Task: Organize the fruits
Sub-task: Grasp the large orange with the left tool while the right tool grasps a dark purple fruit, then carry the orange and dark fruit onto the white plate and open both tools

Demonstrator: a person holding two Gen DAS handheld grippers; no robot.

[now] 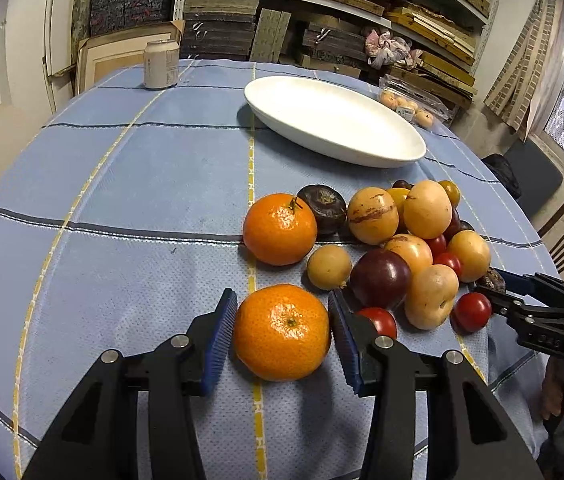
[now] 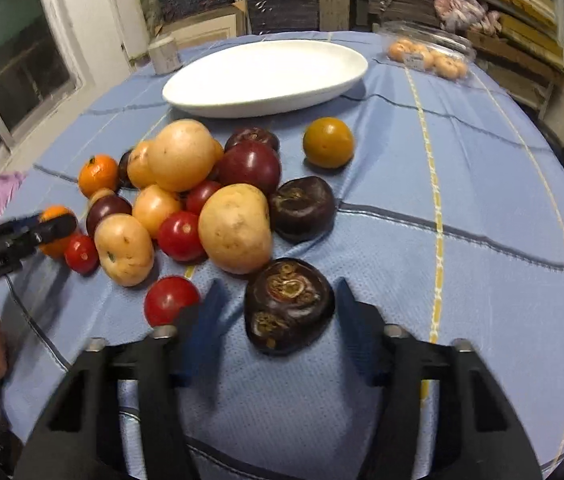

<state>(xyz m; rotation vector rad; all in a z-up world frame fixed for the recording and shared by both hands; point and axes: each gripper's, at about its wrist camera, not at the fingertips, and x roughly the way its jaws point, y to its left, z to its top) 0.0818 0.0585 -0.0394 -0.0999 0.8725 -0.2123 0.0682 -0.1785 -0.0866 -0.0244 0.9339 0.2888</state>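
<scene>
My left gripper [image 1: 282, 294] is shut on a mandarin [image 1: 282, 332] lying on the blue checked cloth; both blue pads touch its sides. A second mandarin [image 1: 280, 229] lies just beyond it, beside a pile of yellow, dark purple and red fruits [image 1: 401, 248]. In the right wrist view, my right gripper [image 2: 278, 283] straddles a wrinkled dark purple fruit [image 2: 289, 306]. Its right pad is at the fruit's skin and its left pad stands a little off it. An empty white oval dish [image 1: 333, 120] [image 2: 266, 72] sits farther back.
A drinks can [image 1: 160, 64] stands at the far left of the table. A clear plastic box of small orange fruits [image 1: 409, 104] lies behind the dish. One yellow-brown fruit [image 2: 327, 142] lies apart from the pile. A red tomato [image 2: 170, 300] sits by the right gripper's left finger.
</scene>
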